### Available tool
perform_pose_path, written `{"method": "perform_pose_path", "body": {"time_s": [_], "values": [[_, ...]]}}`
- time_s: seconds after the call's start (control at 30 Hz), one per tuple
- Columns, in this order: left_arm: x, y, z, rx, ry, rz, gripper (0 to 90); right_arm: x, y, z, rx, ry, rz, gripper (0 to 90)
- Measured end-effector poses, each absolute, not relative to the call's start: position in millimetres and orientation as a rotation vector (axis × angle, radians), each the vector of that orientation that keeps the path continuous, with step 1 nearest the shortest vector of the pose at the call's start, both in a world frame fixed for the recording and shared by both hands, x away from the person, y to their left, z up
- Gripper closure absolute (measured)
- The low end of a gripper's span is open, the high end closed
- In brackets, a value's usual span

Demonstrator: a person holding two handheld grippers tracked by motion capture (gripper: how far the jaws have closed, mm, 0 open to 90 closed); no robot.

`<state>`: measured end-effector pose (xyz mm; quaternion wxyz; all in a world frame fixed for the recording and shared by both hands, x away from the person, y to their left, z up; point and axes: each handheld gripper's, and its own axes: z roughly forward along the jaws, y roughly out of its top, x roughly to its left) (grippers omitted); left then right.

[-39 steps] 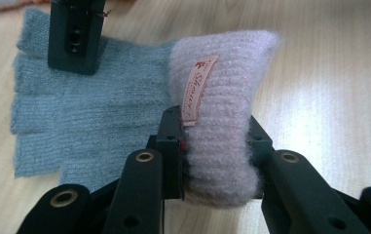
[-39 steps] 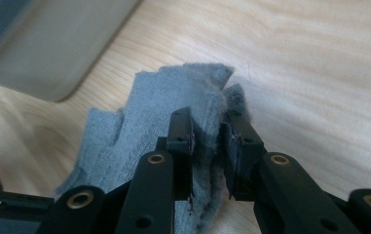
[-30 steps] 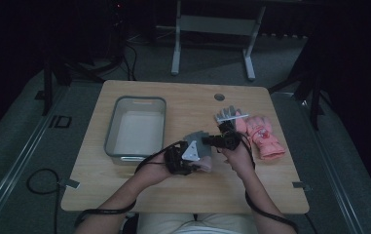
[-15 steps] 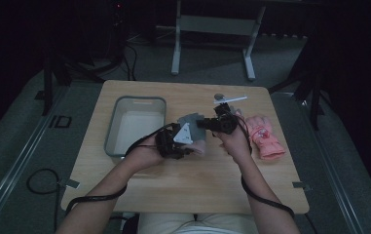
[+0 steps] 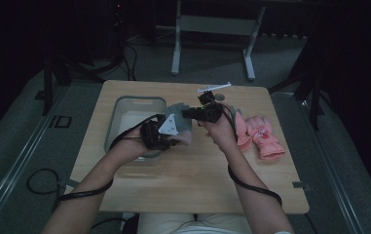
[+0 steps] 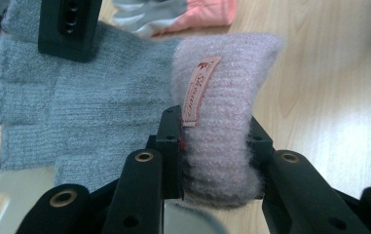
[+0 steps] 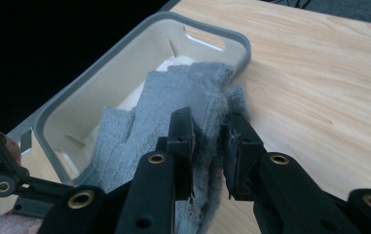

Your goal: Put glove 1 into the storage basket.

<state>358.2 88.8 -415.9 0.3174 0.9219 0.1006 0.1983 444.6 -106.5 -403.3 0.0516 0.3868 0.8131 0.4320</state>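
Observation:
A grey knitted glove (image 5: 178, 111) with a fuzzy lilac cuff (image 6: 222, 92) hangs between my two grippers, just above the table at the right rim of the grey tub (image 5: 120, 104). My left gripper (image 5: 167, 132) is shut on the cuff, beside its sewn label (image 6: 198, 87). My right gripper (image 5: 195, 113) is shut on the glove's finger end. In the right gripper view (image 7: 210, 141) the grey knit (image 7: 173, 97) drapes over the tub's rim (image 7: 100, 73). In the left gripper view (image 6: 217, 141) the right gripper's jaw pinches the far end of the glove (image 6: 90, 97).
A pair of pink gloves (image 5: 260, 134) lies on the wooden table (image 5: 197, 175) to the right of my hands; their edge shows as pink gloves (image 6: 207, 9) in the left gripper view. The tub has a pale bottom (image 7: 124, 92). Beyond the table stands a metal frame (image 5: 212, 29).
Both grippers have carried the grey glove up and leftward from beside the pink gloves toward the tub. Its finger end now reaches over the tub's rim.

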Motion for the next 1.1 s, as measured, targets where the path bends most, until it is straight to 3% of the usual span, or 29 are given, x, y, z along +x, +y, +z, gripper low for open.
{"method": "perform_pose_path", "body": {"time_s": [0.4,1.1], "values": [[357,130,-419,2.447,0.340,0.560,68.8,452,-55,-402,1.117,2.514,1.327,75.7],[386,190,-458,2.535,0.381,0.549,68.1,486,16,-440,1.136,2.597,1.287,75.7]]}}
